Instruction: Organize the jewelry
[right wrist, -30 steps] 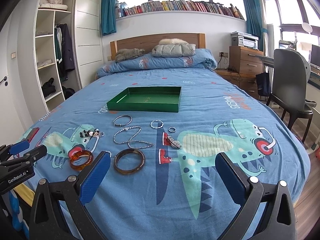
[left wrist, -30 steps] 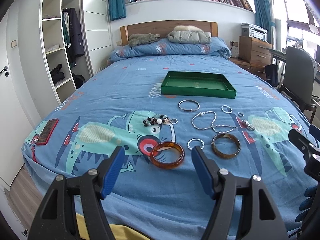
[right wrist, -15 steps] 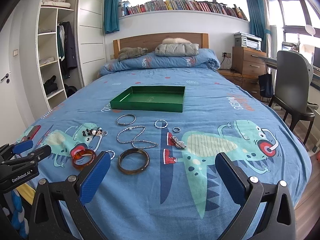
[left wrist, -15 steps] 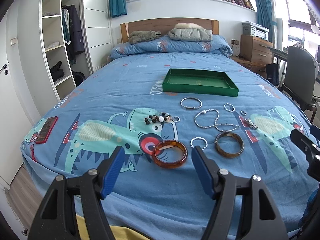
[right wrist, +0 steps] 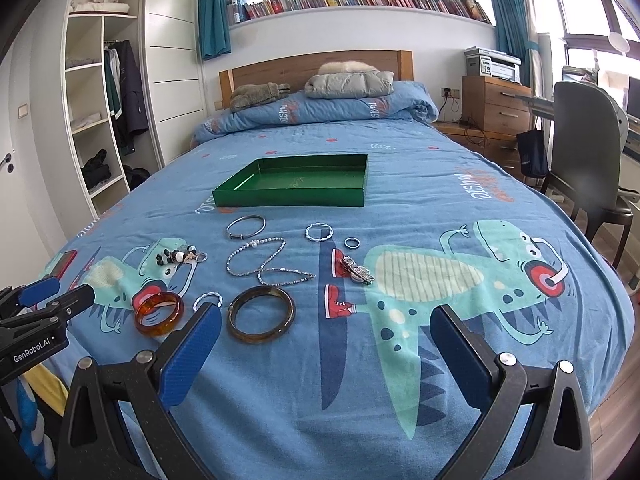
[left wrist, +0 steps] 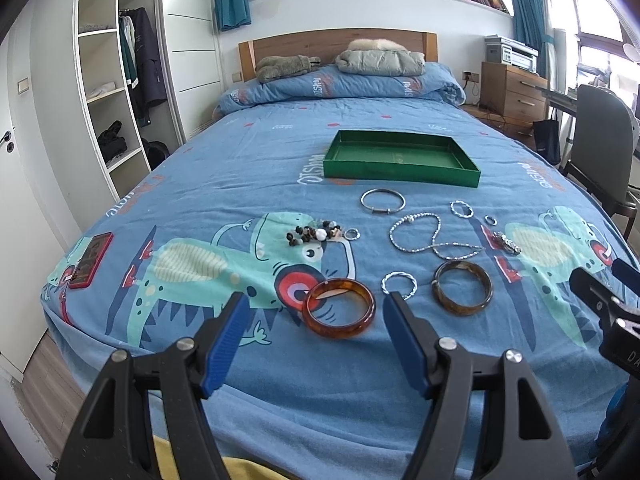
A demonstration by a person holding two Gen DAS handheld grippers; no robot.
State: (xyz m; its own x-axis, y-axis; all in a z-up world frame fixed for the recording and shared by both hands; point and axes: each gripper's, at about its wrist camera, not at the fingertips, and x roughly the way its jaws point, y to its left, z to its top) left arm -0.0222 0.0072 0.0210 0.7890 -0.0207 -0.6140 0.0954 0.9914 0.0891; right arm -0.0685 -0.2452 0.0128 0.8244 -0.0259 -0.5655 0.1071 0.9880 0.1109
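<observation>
Apparently flat: amber bangle point(left wrist: 338, 307), hole up.

A glossy amber resin bangle point(left wrist: 339, 307) is lying flat on the blue bedspread, directly ahead of the left claw point(left wrist: 316, 342), between its spread fingers. A darker brown tortoiseshell bangle point(left wrist: 463, 293) is resting to the right of it, a small twisted silver ring point(left wrist: 399, 281) between them. Beyond are sitting a beaded silver chain point(left wrist: 428, 236), a plain silver bangle point(left wrist: 383, 201) and an empty green rectangular tray point(left wrist: 400, 169).
</observation>
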